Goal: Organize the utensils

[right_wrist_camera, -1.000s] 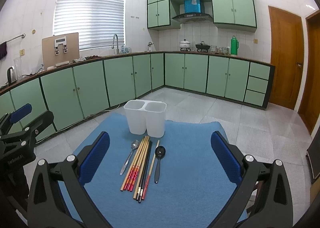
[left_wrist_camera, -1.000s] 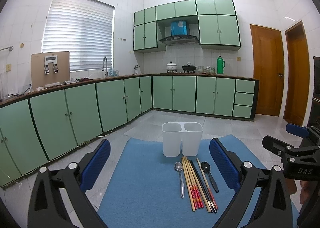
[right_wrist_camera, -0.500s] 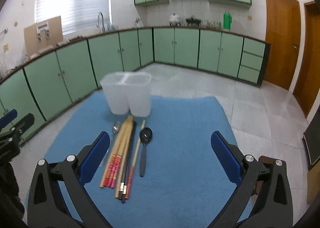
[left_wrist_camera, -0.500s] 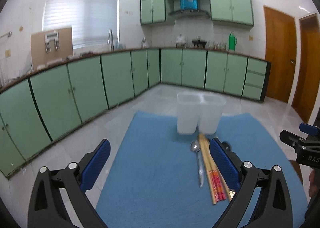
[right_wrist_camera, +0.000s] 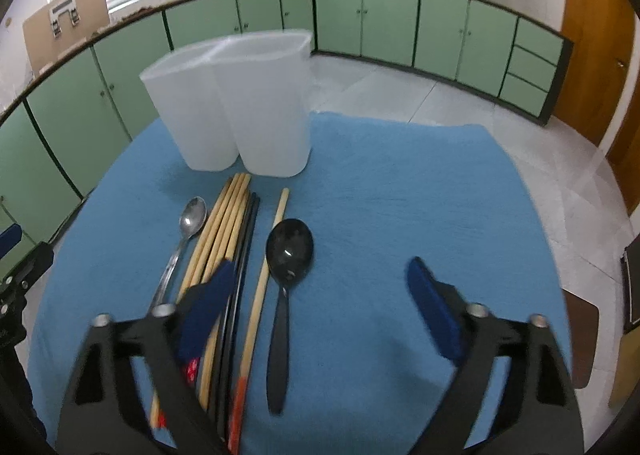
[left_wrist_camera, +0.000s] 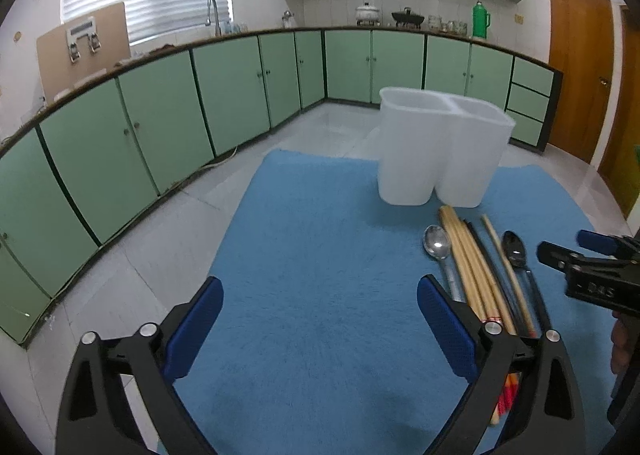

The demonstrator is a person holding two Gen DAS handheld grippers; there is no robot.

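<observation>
Both hand-held grippers have descended toward the blue mat (right_wrist_camera: 400,183) compared with a second ago, so the utensils now fill more of each view; judged from this, the first pick is beginning. The right hand-held gripper (right_wrist_camera: 320,307) is closing, nothing pinched; the black spoon (right_wrist_camera: 286,279) lies between its jaws. The left hand-held gripper (left_wrist_camera: 320,327) stands spread over bare mat, the chopsticks (left_wrist_camera: 476,267) beside its right finger. The white holder (right_wrist_camera: 236,103) stands empty beyond.

Left tool (left_wrist_camera: 318,325) agape — right tool (right_wrist_camera: 320,291) closing, empty
</observation>
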